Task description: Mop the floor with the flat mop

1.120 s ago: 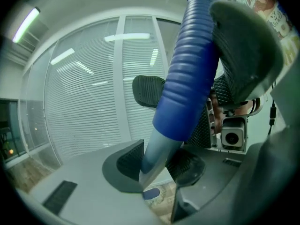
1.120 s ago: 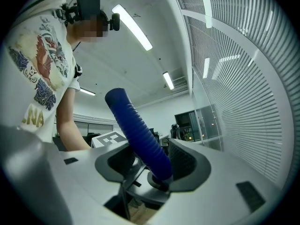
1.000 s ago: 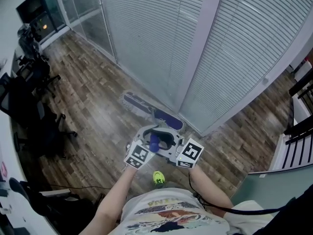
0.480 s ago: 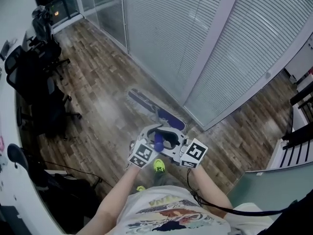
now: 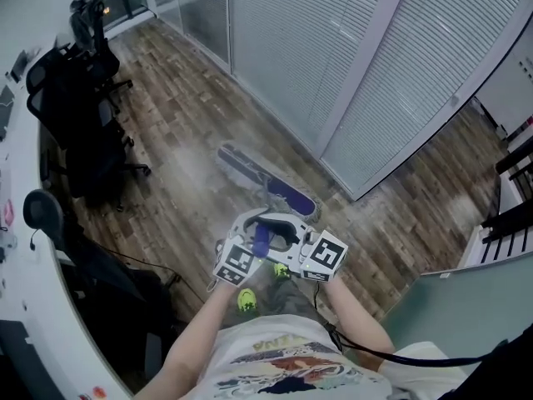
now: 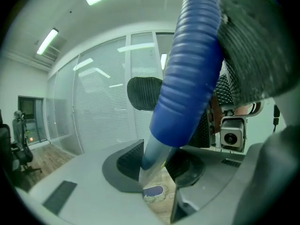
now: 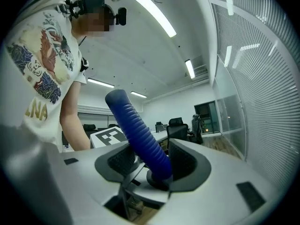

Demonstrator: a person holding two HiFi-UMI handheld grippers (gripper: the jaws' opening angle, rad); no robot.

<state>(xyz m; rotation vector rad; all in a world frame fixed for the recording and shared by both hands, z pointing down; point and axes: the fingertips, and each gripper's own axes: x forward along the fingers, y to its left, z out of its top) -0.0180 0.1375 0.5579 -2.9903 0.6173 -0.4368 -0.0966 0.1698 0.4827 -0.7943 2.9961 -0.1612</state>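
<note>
Wooden floor [image 5: 158,132] carries the flat mop [image 5: 265,183], its purple head lying near the blinds [image 5: 333,48], ahead of both grippers. Its blue ribbed handle [image 5: 261,242] rises between them, clamped low by the left gripper [image 6: 157,161] and higher by the right gripper [image 7: 152,165].

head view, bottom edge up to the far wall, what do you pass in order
printed shirt → green shoe → blue handle grip → flat mop head → blinds
</note>
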